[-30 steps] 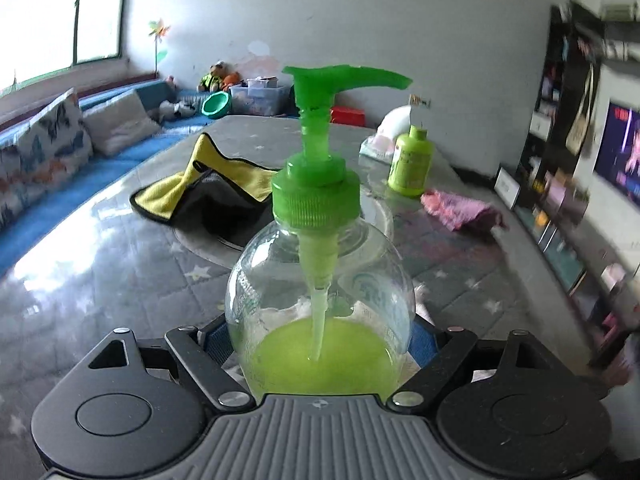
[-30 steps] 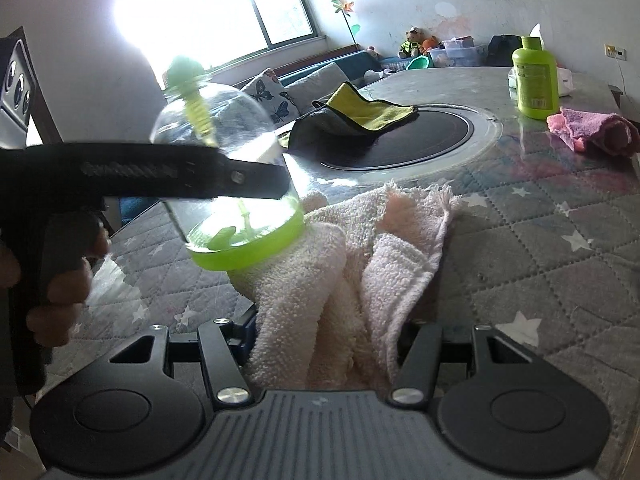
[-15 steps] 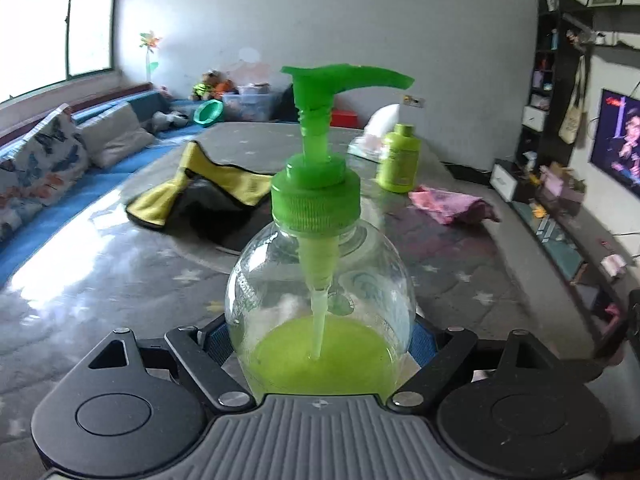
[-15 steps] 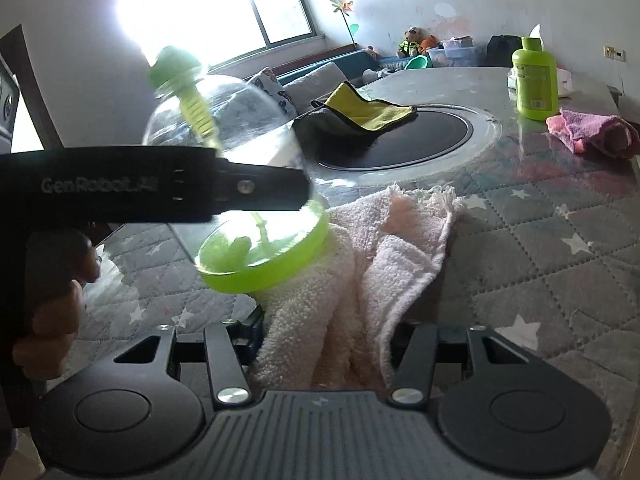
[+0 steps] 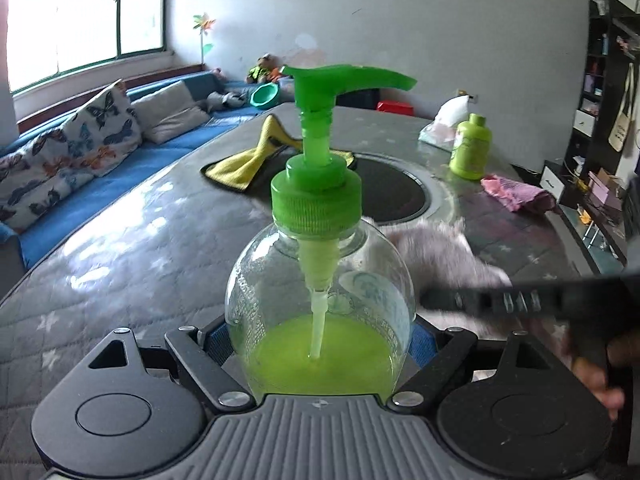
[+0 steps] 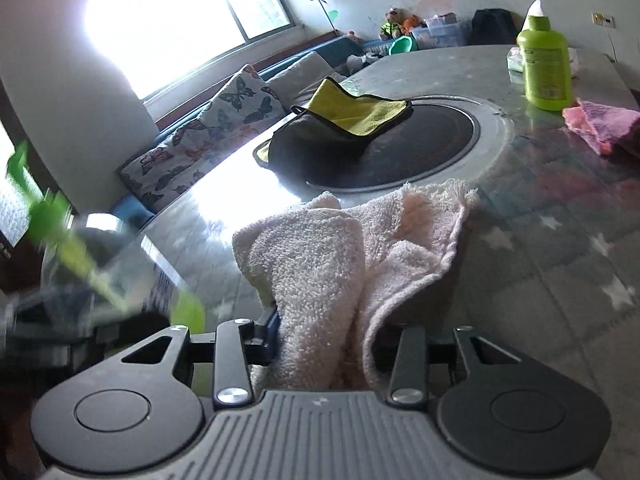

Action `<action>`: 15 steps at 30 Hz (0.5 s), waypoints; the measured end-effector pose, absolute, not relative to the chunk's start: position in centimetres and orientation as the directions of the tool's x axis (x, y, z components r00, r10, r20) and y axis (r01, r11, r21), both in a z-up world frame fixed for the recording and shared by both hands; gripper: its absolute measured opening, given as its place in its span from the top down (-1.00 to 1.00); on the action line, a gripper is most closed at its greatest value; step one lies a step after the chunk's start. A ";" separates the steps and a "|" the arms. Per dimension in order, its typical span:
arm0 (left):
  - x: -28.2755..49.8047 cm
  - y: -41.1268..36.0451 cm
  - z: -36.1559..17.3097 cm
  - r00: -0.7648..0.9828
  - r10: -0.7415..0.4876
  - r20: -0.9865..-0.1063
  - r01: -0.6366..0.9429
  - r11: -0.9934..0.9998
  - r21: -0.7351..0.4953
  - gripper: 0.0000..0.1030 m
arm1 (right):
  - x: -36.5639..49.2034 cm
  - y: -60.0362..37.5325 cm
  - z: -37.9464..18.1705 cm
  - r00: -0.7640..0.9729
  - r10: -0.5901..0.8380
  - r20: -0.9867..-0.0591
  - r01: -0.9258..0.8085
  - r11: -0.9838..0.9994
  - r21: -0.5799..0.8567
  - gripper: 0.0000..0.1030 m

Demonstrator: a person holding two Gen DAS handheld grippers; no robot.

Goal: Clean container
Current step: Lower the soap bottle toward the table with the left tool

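A clear round pump bottle (image 5: 320,280) with a green pump head and green liquid at its bottom stands upright between the fingers of my left gripper (image 5: 318,340), which is shut on it. In the right wrist view the same bottle (image 6: 80,264) is a blur at the far left. My right gripper (image 6: 326,340) has a pale pink towel (image 6: 320,264) bunched between its fingers, and its jaws are closing on it. The towel's free end rests on the grey starred table (image 6: 560,264). From the left wrist, the towel (image 5: 440,252) and the black right gripper body (image 5: 520,300) show blurred to the bottle's right.
A yellow-and-grey cloth (image 6: 352,112) lies over a black round hob (image 6: 420,148) at mid-table. Behind it are a lime-green bottle (image 6: 544,72) and a pink cloth (image 6: 600,120). A blue sofa with cushions (image 5: 80,152) runs along the table's left edge.
The bottle moved from over the towel to the far left of the right wrist view. The right gripper's jaws narrowed on the towel, and that gripper came into the left wrist view at right.
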State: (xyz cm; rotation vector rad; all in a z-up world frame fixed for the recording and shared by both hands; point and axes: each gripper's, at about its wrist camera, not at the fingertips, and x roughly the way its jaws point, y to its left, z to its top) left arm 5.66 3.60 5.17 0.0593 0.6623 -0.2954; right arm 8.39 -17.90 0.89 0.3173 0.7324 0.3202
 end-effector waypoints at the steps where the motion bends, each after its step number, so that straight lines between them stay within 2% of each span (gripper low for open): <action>1: 5.8 3.7 5.0 0.747 -0.251 -0.616 0.287 0.957 -0.042 -0.69 | 9.1 -17.7 1.0 0.699 0.392 -0.598 -0.168 0.903 0.395 0.25; 5: 6.2 3.7 4.6 0.741 -0.251 -0.623 0.282 0.958 -0.050 -0.69 | 11.4 -17.0 1.4 0.699 0.383 -0.603 -0.154 0.905 0.397 0.25; 10: 6.2 3.7 3.9 0.736 -0.253 -0.628 0.287 0.957 -0.049 -0.69 | 11.5 -16.7 1.9 0.717 0.350 -0.603 -0.162 0.925 0.344 0.12; 15: 6.0 3.7 3.7 0.742 -0.252 -0.621 0.288 0.957 -0.044 -0.69 | 10.0 -17.7 2.9 0.739 0.341 -0.581 -0.171 0.929 0.328 -0.27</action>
